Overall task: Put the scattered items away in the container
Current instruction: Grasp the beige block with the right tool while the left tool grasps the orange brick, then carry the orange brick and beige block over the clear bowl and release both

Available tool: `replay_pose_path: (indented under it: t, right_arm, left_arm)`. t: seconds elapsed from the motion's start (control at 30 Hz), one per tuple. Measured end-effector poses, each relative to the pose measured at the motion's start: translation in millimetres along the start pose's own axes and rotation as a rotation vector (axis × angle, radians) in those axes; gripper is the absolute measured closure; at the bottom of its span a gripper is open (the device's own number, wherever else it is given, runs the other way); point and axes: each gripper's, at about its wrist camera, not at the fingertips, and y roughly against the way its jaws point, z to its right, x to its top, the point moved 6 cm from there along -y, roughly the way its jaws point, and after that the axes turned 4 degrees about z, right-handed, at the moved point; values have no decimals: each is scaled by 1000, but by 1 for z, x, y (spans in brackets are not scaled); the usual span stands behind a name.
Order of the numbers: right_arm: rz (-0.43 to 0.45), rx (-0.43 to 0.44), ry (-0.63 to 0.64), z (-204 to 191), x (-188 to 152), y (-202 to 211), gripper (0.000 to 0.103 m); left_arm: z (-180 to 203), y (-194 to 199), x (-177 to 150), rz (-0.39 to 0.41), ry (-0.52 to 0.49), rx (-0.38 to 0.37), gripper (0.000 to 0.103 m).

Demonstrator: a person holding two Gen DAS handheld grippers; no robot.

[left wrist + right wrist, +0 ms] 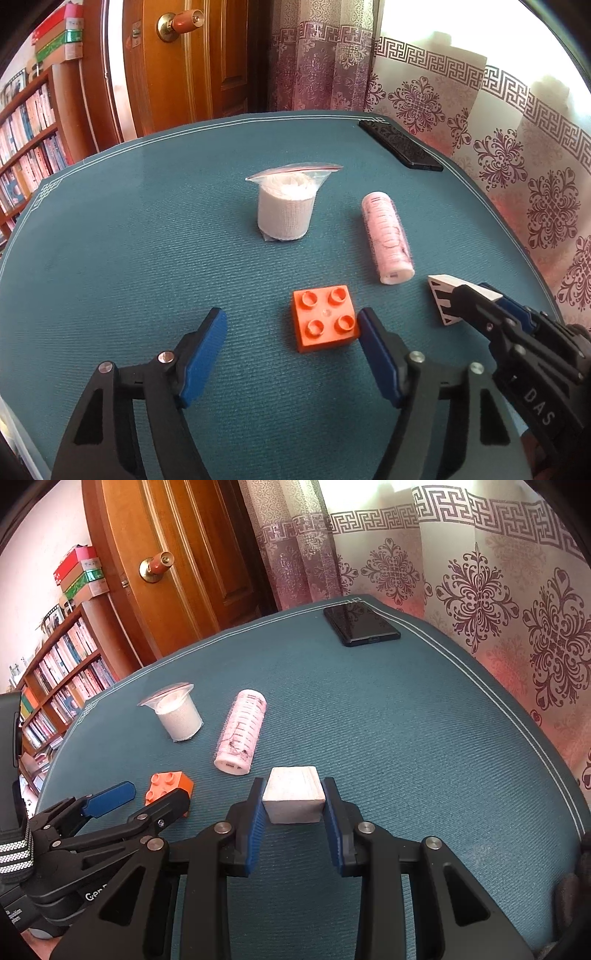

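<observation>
Our right gripper [293, 805] pinches the white block [293, 794]; left gripper [291, 339], spread, has the orange brick [325, 317] at its two o'clock. We'd centre first, then squeeze.

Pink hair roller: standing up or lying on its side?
Lying on its side: the pink hair roller rests lengthwise on the teal table mat, one round end facing the cameras.

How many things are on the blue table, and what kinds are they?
Orange toy brick: 1
White block, between the right gripper fingers: 1
Pink roller: 1
White bandage roll in a bag: 1
Black phone: 1
Total: 5 things on the table. No container shows in either view.
</observation>
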Motion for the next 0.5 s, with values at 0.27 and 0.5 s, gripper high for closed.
replay_pose_path:
  t: [0.27,0.5]
  right_arm:
    - [13,-28,34,-3,-2,-1,70]
    - [17,-20,28,-2,-4,-3,70]
  left_arm:
    - [0,-6,2,16,-19,16,37]
    - [-10,-3,4,36,14,0,68]
